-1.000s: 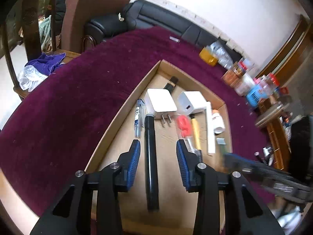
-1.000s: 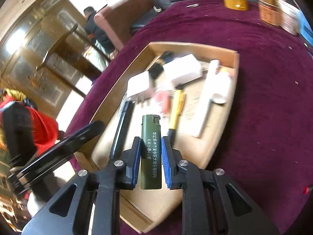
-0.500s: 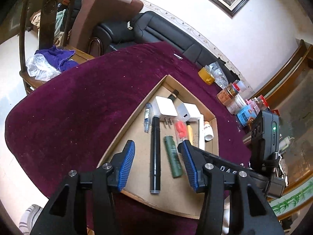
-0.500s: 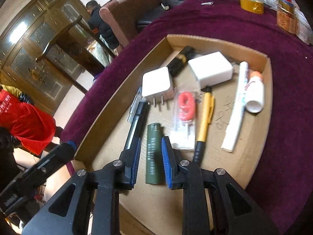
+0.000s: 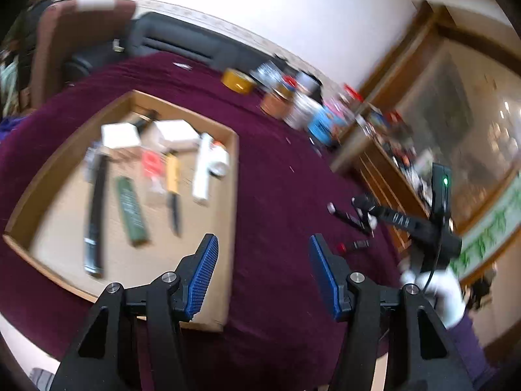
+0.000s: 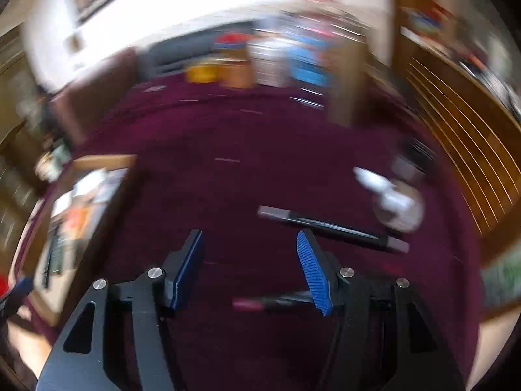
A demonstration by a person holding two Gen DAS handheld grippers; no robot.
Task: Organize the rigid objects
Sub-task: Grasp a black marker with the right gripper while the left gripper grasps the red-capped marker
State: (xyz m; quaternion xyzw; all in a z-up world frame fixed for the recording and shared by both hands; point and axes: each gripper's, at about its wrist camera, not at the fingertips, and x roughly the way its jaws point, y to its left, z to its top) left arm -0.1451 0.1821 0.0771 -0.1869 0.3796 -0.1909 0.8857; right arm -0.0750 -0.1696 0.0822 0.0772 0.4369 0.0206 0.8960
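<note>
Fingers (image 6: 314,270) apart and empty now, green lighter (image 5: 132,208) back in tray (image 5: 235,195).

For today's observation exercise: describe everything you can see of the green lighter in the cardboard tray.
The green lighter is a slim, dark olive bar, seemingly plastic, with pale print along its face, too blurred to read. It lies flat on the floor of the cardboard tray, lengthwise between the long black pen and the yellow-handled tool, apart from both. Nothing grips it.
</note>
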